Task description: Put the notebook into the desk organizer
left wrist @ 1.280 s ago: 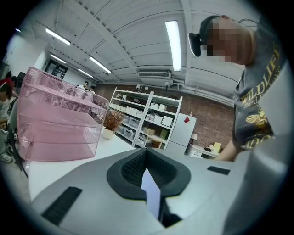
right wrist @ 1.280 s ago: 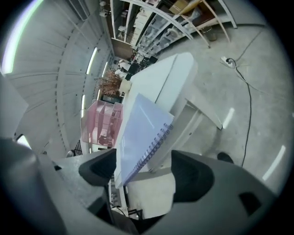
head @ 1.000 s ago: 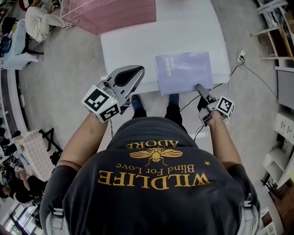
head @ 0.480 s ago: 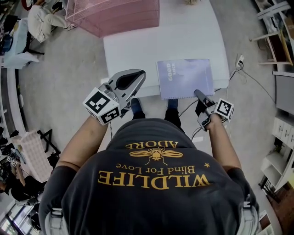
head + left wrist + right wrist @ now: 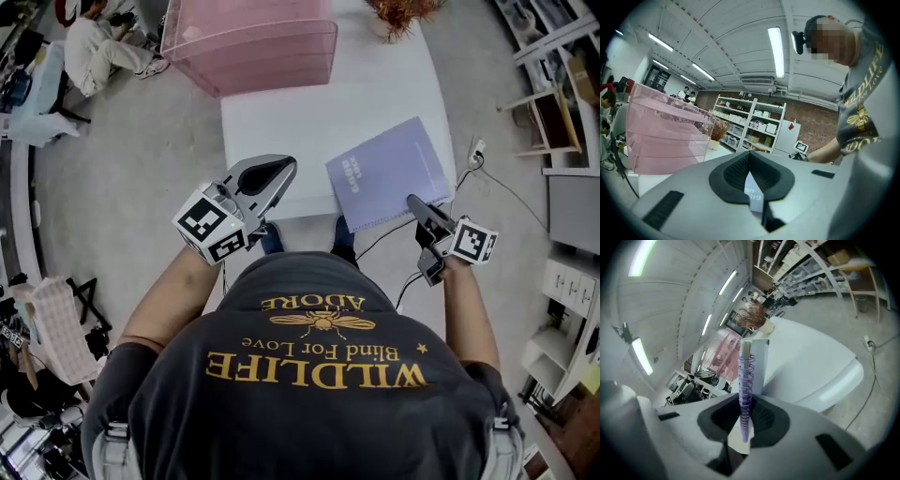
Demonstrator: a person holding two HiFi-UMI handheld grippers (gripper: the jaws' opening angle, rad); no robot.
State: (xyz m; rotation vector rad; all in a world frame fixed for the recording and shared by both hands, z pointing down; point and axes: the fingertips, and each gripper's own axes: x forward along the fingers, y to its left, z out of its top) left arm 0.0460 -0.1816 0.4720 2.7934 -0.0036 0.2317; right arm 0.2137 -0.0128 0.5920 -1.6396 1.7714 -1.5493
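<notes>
Grey concrete floor point(image 5: 141, 141), white table point(image 5: 281, 122), white shelving point(image 5: 759, 126), ceiling strip lights point(image 5: 777, 51)

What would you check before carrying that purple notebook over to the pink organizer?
1. Grip: the right gripper has just been closing and pinches the spiral notebook by its wire-bound edge: ok.
2. Notebook off the white table: it looks raised and tilted: ok.
3. Way to the pink desk organizer at the far end: bare tabletop between: ok.
4. Left gripper shut, empty, to the side of that way: ok.
5. Which organizer tier has room: cannot tell.
</notes>
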